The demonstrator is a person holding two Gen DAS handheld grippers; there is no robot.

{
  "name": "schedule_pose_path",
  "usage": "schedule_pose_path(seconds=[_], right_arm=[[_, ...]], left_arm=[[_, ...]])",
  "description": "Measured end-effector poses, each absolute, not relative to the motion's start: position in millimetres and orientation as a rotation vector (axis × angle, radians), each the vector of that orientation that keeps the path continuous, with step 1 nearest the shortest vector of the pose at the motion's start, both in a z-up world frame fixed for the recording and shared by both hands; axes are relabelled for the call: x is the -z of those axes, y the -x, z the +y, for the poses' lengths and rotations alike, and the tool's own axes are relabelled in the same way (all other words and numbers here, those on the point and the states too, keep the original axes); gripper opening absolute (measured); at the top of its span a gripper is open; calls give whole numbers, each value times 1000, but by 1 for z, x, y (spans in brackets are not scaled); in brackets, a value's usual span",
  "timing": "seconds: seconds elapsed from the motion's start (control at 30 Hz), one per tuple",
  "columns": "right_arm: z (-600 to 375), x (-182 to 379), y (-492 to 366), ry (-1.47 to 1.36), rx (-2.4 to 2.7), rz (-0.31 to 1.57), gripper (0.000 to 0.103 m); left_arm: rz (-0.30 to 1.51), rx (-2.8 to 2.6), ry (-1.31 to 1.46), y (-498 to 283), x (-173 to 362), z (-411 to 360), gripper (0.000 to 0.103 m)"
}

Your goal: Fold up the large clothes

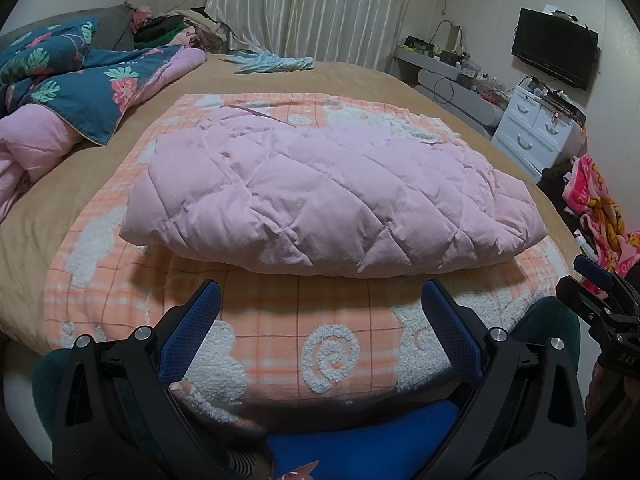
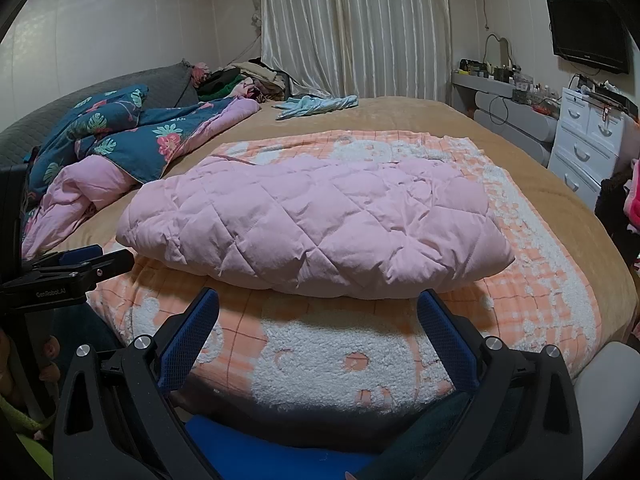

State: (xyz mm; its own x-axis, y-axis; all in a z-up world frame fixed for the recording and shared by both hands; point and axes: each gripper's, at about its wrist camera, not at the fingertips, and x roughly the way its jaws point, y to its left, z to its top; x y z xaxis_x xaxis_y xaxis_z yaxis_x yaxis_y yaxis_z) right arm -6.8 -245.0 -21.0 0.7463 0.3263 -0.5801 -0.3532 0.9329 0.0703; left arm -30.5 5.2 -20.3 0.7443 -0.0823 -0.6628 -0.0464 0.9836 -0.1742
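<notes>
At twelve o'clock of both spread, empty grippers (left gripper (image 1: 320, 328), right gripper (image 2: 318, 332)), puffy pink quilted jacket (image 1: 320, 196) lies folded on orange-checked fleece blanket (image 1: 280, 336); next likely a final fold or tidy.

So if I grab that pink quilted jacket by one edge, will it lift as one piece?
Probably not: the pink quilted jacket looks puffy and soft, so the fold would likely sag open. The stuffing suggests it is light for its bulk. Its smooth shell may slip over the orange plaid blanket.
</notes>
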Motion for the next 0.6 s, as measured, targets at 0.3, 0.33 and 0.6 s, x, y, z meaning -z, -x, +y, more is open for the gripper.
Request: schedule_pose_path(seconds=[0.3,0.33,0.6], right_arm=[[-243,18,7,45,-373,624,99],[-243,18,7,47,-372,623,99],[-243,18,7,48,-372,624,99]], left_arm=[[732,18,183,31,20,6,94],[732,17,183,31,19,6,94],[730,17,183,31,18,6,94]])
